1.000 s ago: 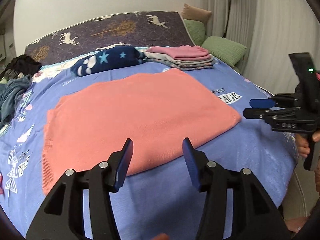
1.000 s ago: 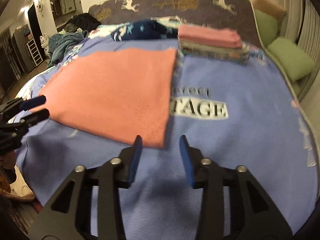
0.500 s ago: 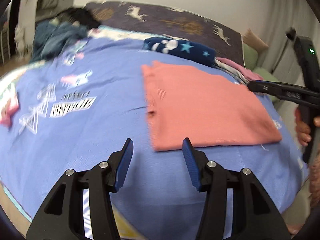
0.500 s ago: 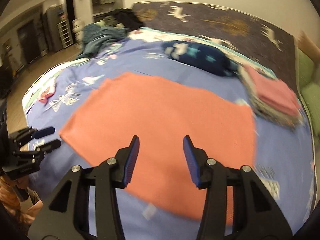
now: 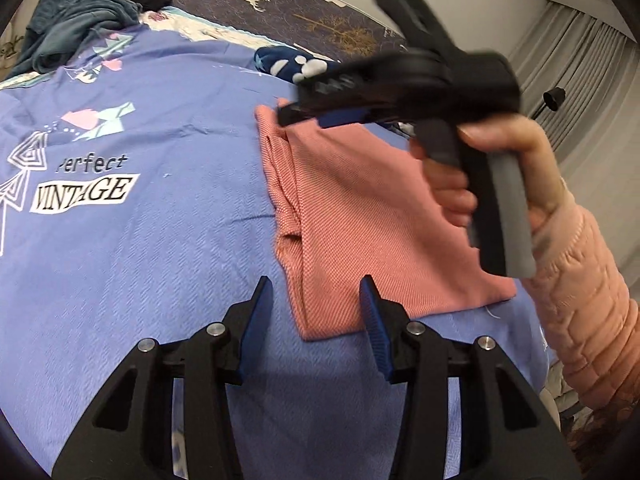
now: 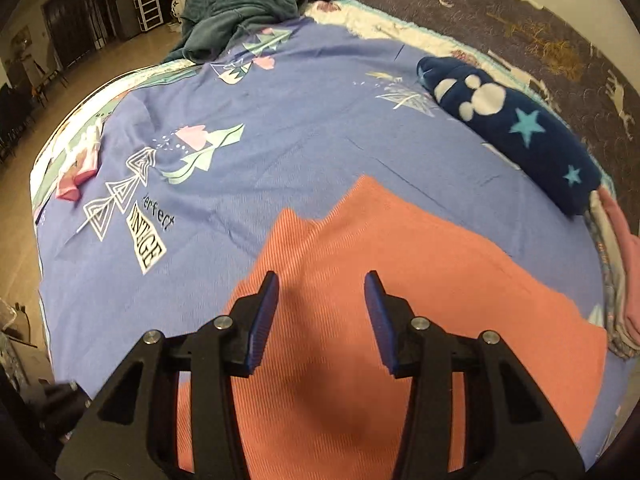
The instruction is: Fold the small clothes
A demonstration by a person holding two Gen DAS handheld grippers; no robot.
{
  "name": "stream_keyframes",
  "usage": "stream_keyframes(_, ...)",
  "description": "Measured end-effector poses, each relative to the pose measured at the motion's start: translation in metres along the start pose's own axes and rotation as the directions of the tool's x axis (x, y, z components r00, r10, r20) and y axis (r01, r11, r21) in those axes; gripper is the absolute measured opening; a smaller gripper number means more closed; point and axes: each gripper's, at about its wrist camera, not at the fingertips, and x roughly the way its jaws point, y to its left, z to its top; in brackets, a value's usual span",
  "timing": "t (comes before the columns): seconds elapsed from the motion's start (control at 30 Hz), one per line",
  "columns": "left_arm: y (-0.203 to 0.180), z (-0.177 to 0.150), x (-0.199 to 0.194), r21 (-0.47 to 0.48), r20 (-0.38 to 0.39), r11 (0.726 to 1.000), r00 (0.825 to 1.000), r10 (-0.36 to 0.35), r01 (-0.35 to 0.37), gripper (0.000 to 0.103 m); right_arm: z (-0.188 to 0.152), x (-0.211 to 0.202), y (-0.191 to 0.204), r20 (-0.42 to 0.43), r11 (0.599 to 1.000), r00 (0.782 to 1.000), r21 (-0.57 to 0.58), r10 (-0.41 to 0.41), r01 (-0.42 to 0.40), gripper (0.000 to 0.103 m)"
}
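Observation:
A salmon cloth (image 5: 360,208) lies flat on the blue bed cover (image 5: 140,240), with its left edge folded into a narrow double layer. My left gripper (image 5: 314,292) hovers at the cloth's near left corner. Its jaws are closing, with the corner below and between them and the pads not pressing it. A hand in a peach padded sleeve holds my right gripper (image 5: 304,114) over the cloth's far left corner. In the right wrist view, the right gripper (image 6: 320,292) hangs above the cloth (image 6: 440,300), its jaws opening and nothing between them.
A rolled navy blanket with stars (image 6: 520,128) lies behind the cloth. A stack of folded clothes (image 6: 618,264) sits at the right edge. A teal heap (image 6: 240,12) lies at the far left corner, and a small pink item (image 6: 76,176) at the bed's left edge.
Both grippers moved left. The left one came down to the cloth's near left corner. The right one crossed from the right corner over the cloth to its far left side.

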Motion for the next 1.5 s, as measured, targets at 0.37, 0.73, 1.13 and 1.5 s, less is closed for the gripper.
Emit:
stream_keyframes(0.37, 0.005, -0.007, 0.007, -0.036, 0.008, 0.999, 1.000, -0.029, 0.029, 0.004, 0.013, 0.035, 0.025, -0.006, 0.990, 0.993, -0.082, -0.118, 0.117, 0.011)
stream_keyframes(0.73, -0.008, -0.021, -0.009, 0.046, 0.028, 0.998, 0.998, 0.049, -0.051, 0.004, 0.014, 0.014, -0.009, 0.116, 0.993, 0.988, 0.040, 0.104, -0.110, 0.015)
stream_keyframes(1.13, 0.004, -0.015, -0.015, -0.003, 0.033, 0.999, 0.999, 0.036, -0.036, 0.017, -0.060, -0.056, 0.002, 0.152, 0.993, 0.988, -0.116, 0.029, -0.012, 0.034)
stream_keyframes(1.5, 0.033, -0.001, -0.029, -0.039, 0.086, 0.997, 0.994, 0.063, -0.060, 0.030, -0.172, -0.079, 0.074, 0.154, 0.911, 0.987, -0.413, 0.053, 0.016, 0.068)
